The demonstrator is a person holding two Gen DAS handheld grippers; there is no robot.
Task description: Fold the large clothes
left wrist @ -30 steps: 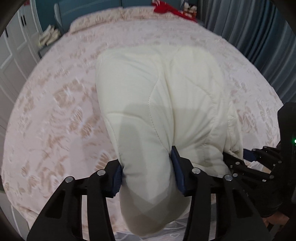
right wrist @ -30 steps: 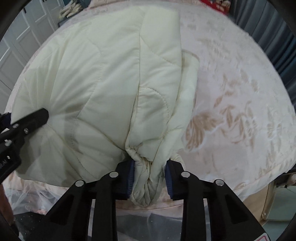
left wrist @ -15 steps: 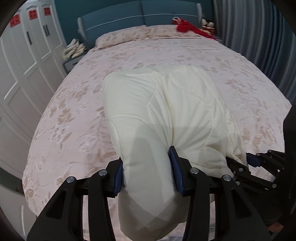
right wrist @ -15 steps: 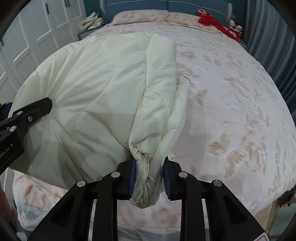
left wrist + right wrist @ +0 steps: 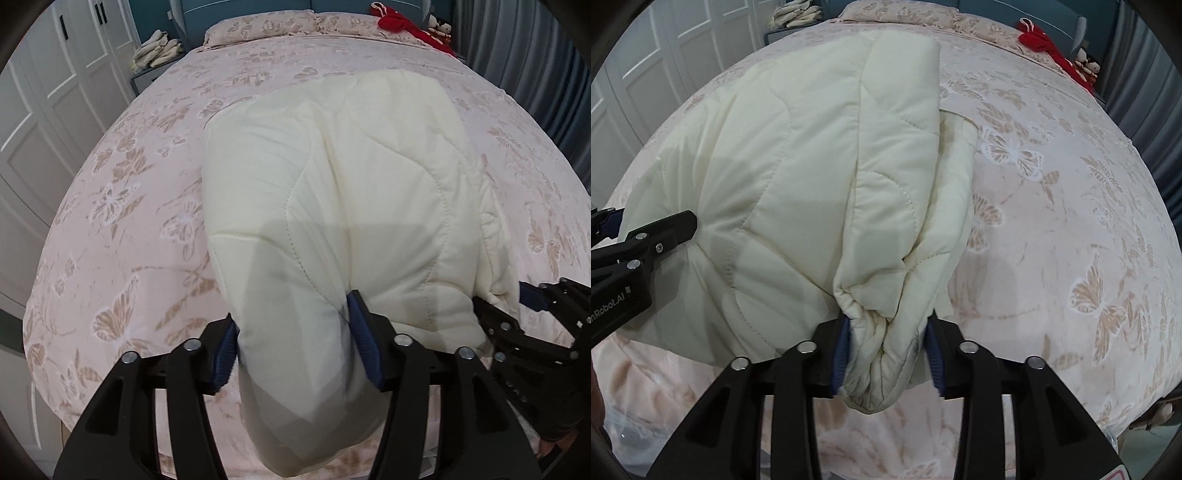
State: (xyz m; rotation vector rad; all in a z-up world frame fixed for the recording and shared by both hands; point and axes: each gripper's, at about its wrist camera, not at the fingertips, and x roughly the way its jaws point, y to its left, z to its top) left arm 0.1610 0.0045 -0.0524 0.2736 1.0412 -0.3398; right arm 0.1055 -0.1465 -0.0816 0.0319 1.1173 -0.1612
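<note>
gripping the near end of the cream jacket (image 5: 354,206), the left tongs (image 5: 295,343) sit at the bottom centre of their view, blue pads pressed into a fat, puffy fold that bulges out below them. their jaws have just been opening, though the padding still fills the gap and touches both pads. the right tongs (image 5: 886,350), bottom centre of their own view, pinch a narrower, twisted bunch of the same jacket (image 5: 812,173); these jaws too have just been opening, with the bunch still between them. holding two near corners side by side looks meant to lay the folded bundle flat on the bed (image 5: 122,206), and the widening jaws suggest a release is near.

the jacket is quilted, with curved stitch lines, soft and matte, thick enough to hold a rounded shape. it lies lengthwise up the middle of the bed, its far end squared off. the bedspread is pale pink with tan butterflies. red cloth (image 5: 402,22) lies at the upper right, perhaps a garment; white cupboards (image 5: 40,122) fill the left edge.
</note>
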